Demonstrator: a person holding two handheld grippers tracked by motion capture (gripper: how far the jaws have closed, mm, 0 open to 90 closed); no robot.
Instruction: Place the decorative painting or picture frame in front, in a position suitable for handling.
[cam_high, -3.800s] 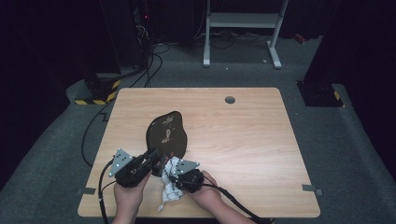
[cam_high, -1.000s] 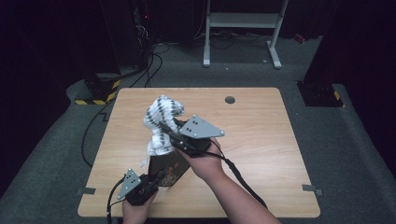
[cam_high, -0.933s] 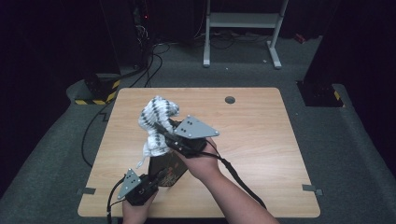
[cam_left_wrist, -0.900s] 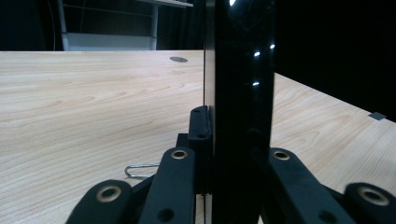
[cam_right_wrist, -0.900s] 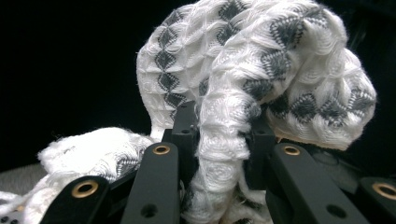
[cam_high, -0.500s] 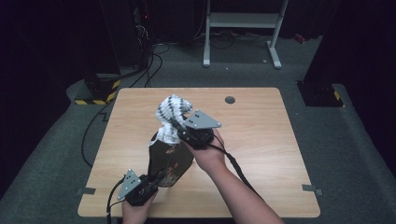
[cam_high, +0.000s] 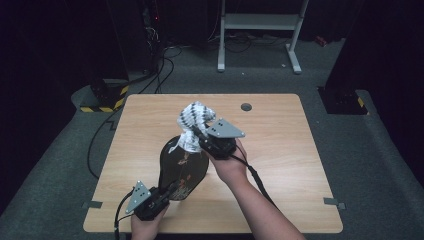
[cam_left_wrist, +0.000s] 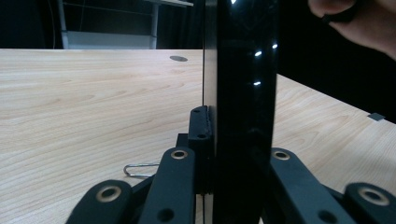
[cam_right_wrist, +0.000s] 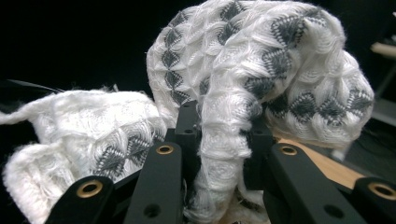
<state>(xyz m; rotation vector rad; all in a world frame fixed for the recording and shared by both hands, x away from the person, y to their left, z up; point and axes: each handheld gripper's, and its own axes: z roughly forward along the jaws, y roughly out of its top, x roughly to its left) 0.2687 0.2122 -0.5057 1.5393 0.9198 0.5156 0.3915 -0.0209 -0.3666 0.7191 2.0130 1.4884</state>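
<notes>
A dark oval plate (cam_high: 181, 167) with a pale pattern is tilted up off the wooden table (cam_high: 280, 150). My left gripper (cam_high: 169, 192) is shut on its near rim at the table's front. In the left gripper view the glossy black plate (cam_left_wrist: 240, 84) stands edge-on between the jaws of the left gripper (cam_left_wrist: 236, 140). My right gripper (cam_high: 198, 138) is shut on a white cloth with grey diamonds (cam_high: 192, 119), which bunches against the plate's far top edge. In the right gripper view the cloth (cam_right_wrist: 261, 60) folds over the right gripper (cam_right_wrist: 222, 128).
A round cable hole (cam_high: 245, 106) lies at the table's back. A small wire clip (cam_left_wrist: 140, 169) lies on the wood close to my left jaws. Grey floor surrounds the table, with cables and a yellow-black striped block (cam_high: 107, 97) at the back left and a white stand (cam_high: 260, 30) behind.
Several seconds ago the plate lay flat with both grippers at its near edge; now it is tilted up. Over the last second the right gripper carried the cloth a little right and down.
</notes>
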